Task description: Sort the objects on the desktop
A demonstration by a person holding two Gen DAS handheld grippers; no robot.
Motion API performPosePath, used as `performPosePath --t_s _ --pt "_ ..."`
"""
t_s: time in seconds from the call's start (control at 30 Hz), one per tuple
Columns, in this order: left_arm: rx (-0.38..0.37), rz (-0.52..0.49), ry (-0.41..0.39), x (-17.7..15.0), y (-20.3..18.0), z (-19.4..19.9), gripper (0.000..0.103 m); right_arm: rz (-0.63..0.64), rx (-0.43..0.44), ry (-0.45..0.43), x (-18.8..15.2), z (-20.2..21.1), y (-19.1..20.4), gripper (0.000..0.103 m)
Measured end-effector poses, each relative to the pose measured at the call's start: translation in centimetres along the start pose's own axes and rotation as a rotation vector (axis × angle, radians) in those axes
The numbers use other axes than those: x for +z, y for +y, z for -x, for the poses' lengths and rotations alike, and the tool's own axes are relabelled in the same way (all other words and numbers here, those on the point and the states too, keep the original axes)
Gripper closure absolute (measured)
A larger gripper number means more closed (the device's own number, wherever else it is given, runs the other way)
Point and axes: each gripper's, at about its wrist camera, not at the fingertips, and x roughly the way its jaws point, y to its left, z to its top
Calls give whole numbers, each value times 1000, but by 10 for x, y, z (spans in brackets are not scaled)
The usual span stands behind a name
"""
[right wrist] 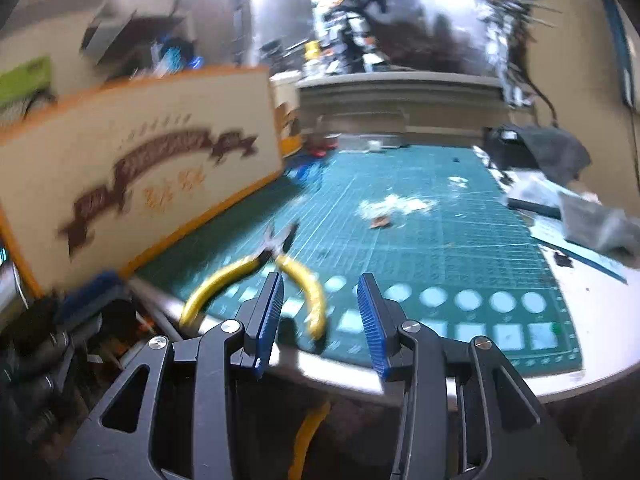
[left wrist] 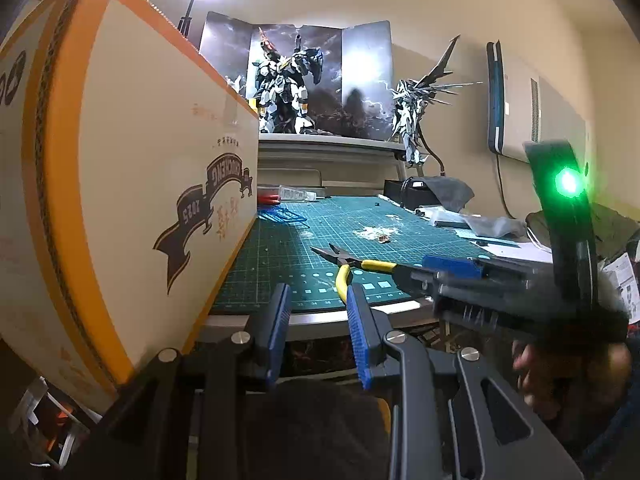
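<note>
Yellow-handled pliers (left wrist: 362, 267) lie on the green cutting mat (left wrist: 360, 220) near its front edge, jaws pointing toward the back left. My left gripper (left wrist: 318, 312) is open and empty, low in front of the table edge, just short of the pliers. My right gripper (left wrist: 416, 276) comes in from the right, its tips close to the upper handle. The right wrist view is blurred. There the pliers (right wrist: 256, 270) lie just beyond my open right gripper (right wrist: 322, 300), one handle beside the left finger (right wrist: 270, 312). Nothing is held.
A large cream and orange cardboard box (left wrist: 132, 184) stands along the mat's left side. White scraps (left wrist: 374, 234) lie mid-mat. Blue plastic parts (left wrist: 282, 214) and a red-handled tool (left wrist: 268, 199) sit at the back left, dark cloth (left wrist: 444, 190) and clutter on the right. Model robots (left wrist: 286, 88) stand on a rear shelf.
</note>
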Motion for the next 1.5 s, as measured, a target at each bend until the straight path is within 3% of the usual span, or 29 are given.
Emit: performPosePath --t_s 0.07,0.1,0.13,0.23,0.33,0.43,0.5,0.6,0.77,0.9,0.93,1.03,1.17,1.3,1.33,1.37,1.4,1.5 --pt "3 0 6 0 0 -2 74 64 -13 -13 4 2 5 72" --pt "3 -2 10 0 0 -3 74 96 -20 -20 6 3 7 80" --pt "4 -2 14 1 -1 -4 74 128 -26 -27 8 4 9 93" --pt "-5 -3 35 2 -3 -8 73 224 -46 -47 14 6 16 94" --pt "-15 -10 58 3 -8 -12 63 320 -65 -67 20 9 23 95" --pt "-25 -15 72 4 -13 -16 61 416 -85 -88 26 12 30 95" --pt "-28 -15 95 5 -17 -21 58 608 -101 -99 29 12 47 95" --pt "-24 -18 118 6 -24 -29 57 721 -85 -80 34 9 56 95" --pt "1 -53 49 4 -49 -37 41 618 -35 -31 49 8 52 95" --pt "29 -97 3 1 -74 -48 40 485 24 25 59 10 44 95" --pt "36 -102 -8 2 -77 -49 40 471 28 32 60 13 44 101" --pt "61 -138 -44 4 -87 -53 40 446 2 53 64 13 38 102" --pt "56 -122 -10 1 -83 -60 40 449 51 87 70 15 29 102" --pt "44 -107 19 -5 -72 -57 40 427 159 169 79 1 10 102" --pt "37 -104 23 -6 -69 -55 40 402 186 190 79 -5 -1 87" --pt "27 -104 22 -7 -67 -53 40 375 212 211 78 -10 -13 65" --pt "17 -103 21 -8 -64 -50 40 349 239 233 77 -16 -24 58" --pt "13 -103 20 -9 -62 -41 40 376 256 272 69 -32 -55 58"
